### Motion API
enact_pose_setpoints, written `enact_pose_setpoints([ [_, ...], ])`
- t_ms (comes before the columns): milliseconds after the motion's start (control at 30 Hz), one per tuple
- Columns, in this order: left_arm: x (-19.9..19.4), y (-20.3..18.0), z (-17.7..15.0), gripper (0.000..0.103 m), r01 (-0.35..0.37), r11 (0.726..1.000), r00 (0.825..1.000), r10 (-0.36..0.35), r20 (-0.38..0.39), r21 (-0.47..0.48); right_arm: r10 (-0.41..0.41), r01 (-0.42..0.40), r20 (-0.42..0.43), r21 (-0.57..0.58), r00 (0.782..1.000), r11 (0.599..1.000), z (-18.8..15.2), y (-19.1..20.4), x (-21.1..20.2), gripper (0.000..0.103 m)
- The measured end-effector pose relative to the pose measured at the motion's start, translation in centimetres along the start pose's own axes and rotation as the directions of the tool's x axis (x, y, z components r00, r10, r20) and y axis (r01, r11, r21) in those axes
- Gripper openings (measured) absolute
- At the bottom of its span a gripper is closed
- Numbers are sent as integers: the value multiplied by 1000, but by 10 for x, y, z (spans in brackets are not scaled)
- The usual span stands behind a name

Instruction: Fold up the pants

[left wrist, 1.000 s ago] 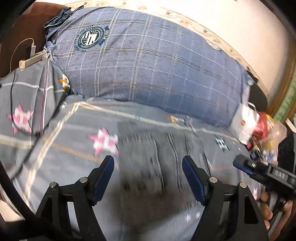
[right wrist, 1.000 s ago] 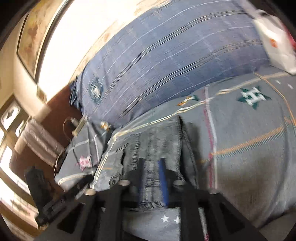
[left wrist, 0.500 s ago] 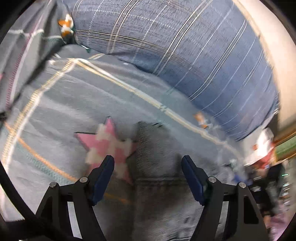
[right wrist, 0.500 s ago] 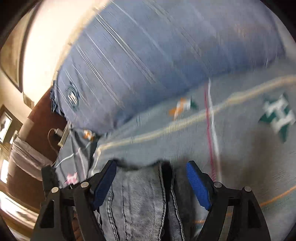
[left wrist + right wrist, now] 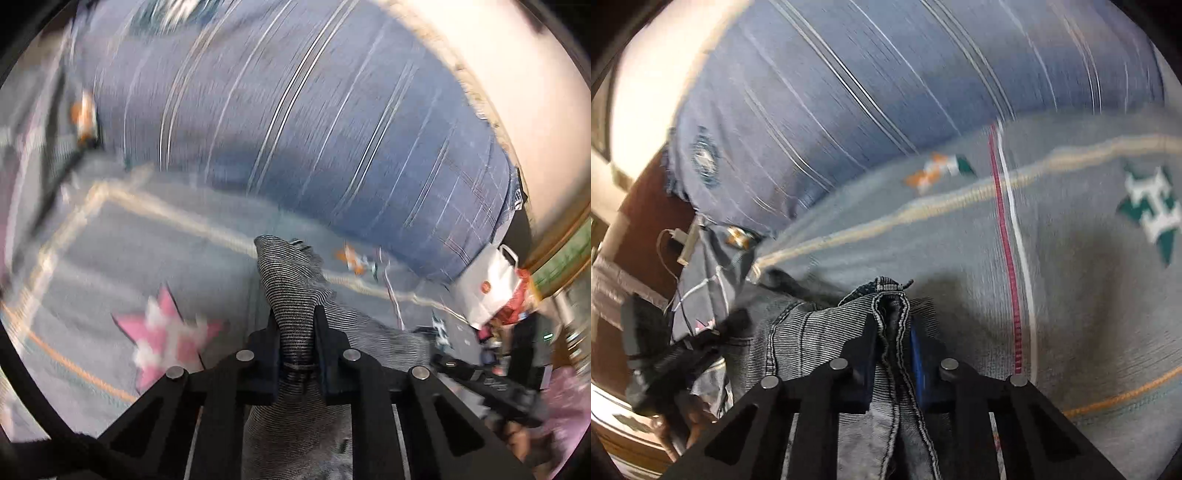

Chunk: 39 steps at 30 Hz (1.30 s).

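on the grey patterned bedspread, near the big blue plaid pillow at the far side, the grey denim pants lie bunched while the left gripper and right gripper are each closing, pinching a fold of pants.

Grey-striped denim pants, blue plaid pillow, grey star-patterned bedsheet.

Pants are grey ribbed denim with chunky stitched seams, bedspread is soft matt woven cloth, and each tool looks like matt black plastic.
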<state>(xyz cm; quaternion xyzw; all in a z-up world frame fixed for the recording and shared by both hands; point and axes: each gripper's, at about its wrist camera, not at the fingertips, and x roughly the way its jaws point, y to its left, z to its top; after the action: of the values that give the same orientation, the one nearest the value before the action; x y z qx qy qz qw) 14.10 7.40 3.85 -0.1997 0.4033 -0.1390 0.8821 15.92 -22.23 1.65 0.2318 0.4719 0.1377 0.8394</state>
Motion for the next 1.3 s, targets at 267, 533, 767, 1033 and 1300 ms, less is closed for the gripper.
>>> enact_pose_setpoints([
  [267,58,0,-21,31,-244,963,951,261,-165,116,-85,89,-52,63,995,994,-4,-17,34,26],
  [533,-11,21,-20,60,-165,986,986,165,-27,-7,-37,34,83,45,996,998,-8,-8,-18,29],
  [767,2,38,-47,60,-143,986,976,126,-175,-86,54,-52,148,-12,988,999,-44,9,-61,81],
  [1033,16,30,-55,60,-161,985,965,146,-216,-54,70,-67,-44,57,997,996,-54,-4,-10,31],
  [1300,12,6,-61,38,-235,967,955,248,-160,96,-98,97,-11,-73,995,993,-57,26,-25,5],
])
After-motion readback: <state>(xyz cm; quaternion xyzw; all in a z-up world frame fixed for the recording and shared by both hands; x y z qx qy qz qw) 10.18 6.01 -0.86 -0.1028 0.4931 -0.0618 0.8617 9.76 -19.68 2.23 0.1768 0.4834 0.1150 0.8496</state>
